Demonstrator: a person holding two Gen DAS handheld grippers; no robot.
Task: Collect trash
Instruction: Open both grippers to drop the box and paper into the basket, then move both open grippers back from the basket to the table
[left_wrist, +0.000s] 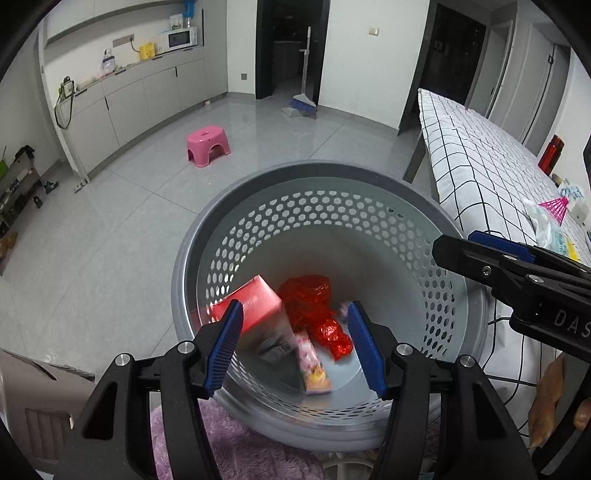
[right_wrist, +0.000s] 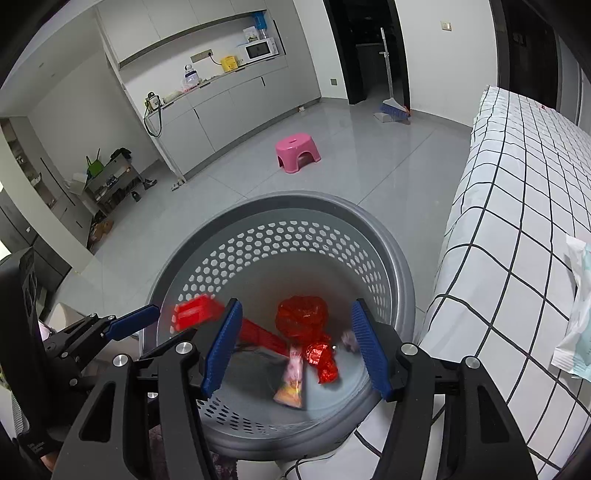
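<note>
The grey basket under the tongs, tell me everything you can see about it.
The grey basket is a round bin that looks plastic, with a smooth wide rim and hexagonal holes around its inner wall. It stands upright on the floor beside the checked bedspread. Inside lie a red carton, crumpled red wrappers and a pink packet. Both open tongs hover above it without touching it.

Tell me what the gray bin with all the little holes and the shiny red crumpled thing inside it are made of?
The gray bin looks like molded plastic: smooth, matte walls with neat rows of punched hexagon holes. The shiny red crumpled thing seems to be thin foil or cellophane wrapping, since it is wrinkled all over and glints in the light; which of the two is hard to tell.
</note>
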